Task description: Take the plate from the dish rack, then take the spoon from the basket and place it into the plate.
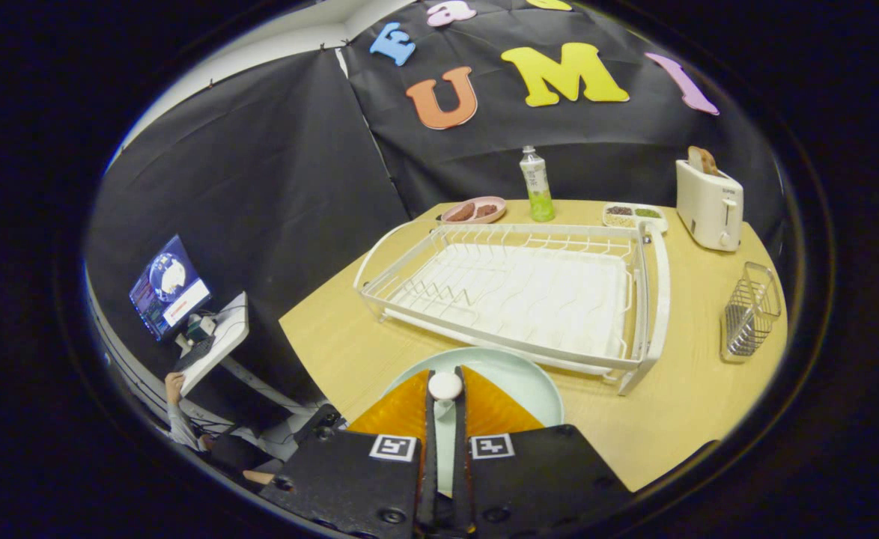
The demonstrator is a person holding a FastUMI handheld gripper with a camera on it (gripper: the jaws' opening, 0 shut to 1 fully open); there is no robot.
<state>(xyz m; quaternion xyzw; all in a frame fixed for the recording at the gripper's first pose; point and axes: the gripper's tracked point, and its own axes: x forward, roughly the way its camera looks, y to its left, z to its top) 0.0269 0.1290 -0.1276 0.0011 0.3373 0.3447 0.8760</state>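
Between gripper (445, 400) fingers: white spoon (445, 386), clamped, just above plate (529, 385); dish rack (514, 292) beyond.

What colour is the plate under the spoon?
Pale mint green, seen in the gripper view: the plate lies beneath the tongs, shut on the spoon.

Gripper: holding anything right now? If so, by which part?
Yes. The gripper is shut on the spoon: both fingers press on its white handle, just below the rounded end, the rest hanging down between them. It is over the pale green plate, in front of the dish rack.
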